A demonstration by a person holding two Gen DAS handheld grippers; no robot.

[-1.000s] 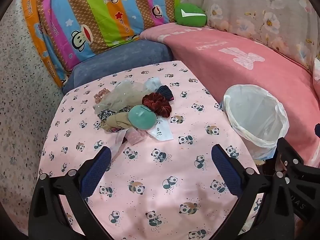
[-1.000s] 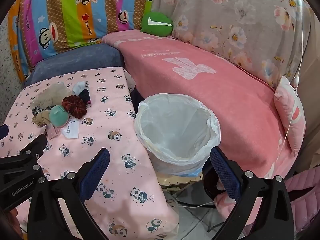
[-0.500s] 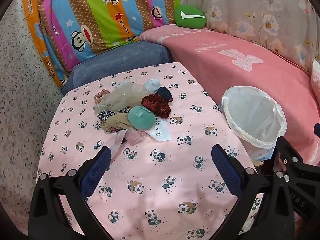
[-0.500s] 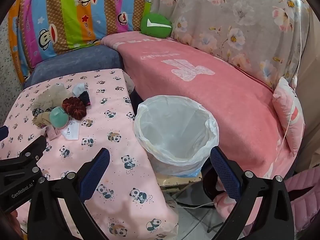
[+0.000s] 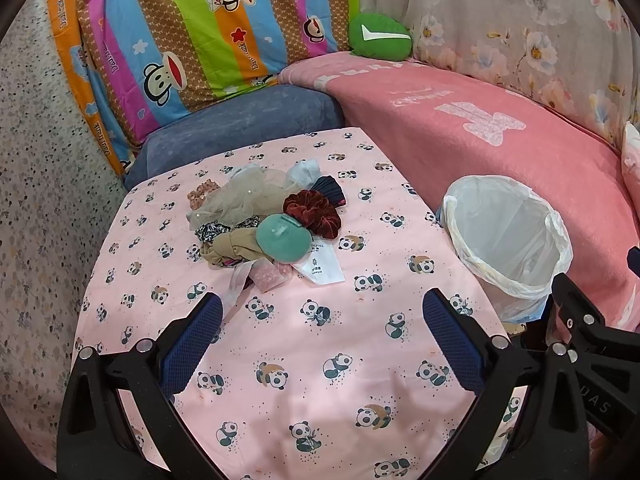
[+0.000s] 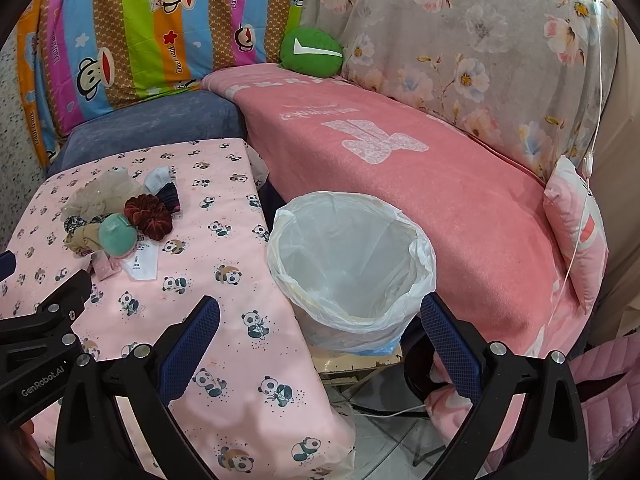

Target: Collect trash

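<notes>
Worktop (image 5: 304, 360), one, covered in pink panda-print cloth, filling the centre and lower part of the left wrist view.

Left claw (image 5: 320, 328), one, hanging over the bare near part of the worktop, its two blue-padded fingers (image 5: 190, 340) standing wide apart and gripping nothing.

Right claw (image 6: 320, 328), one, hovering over the gap between worktop edge and bin, fingers likewise spread and empty.

Trash pile (image 5: 268, 224), one cluster, lying at centre-left of the left wrist view, well apart from both claws. Countable in it:
- one dark red velvet scrunchie (image 5: 312, 212);
- one teal round pouch (image 5: 283, 239), touching the scrunchie;
- one white printed sachet (image 5: 320, 268), lying flat at the near edge;
- one beige gauzy bundle (image 5: 244, 196) at the far side;
- one pale pink wrapper (image 5: 268, 276).
Further small fabric scraps are sitting among these; their number cannot be told.

Bin (image 6: 352, 256), one, lined with a clear white bag, standing just beside the worktop's right edge and showing nothing inside.

Pink blanket (image 6: 400, 168), one, spreading behind the bin; one green cushion (image 6: 312, 52) resting at upper centre.
</notes>
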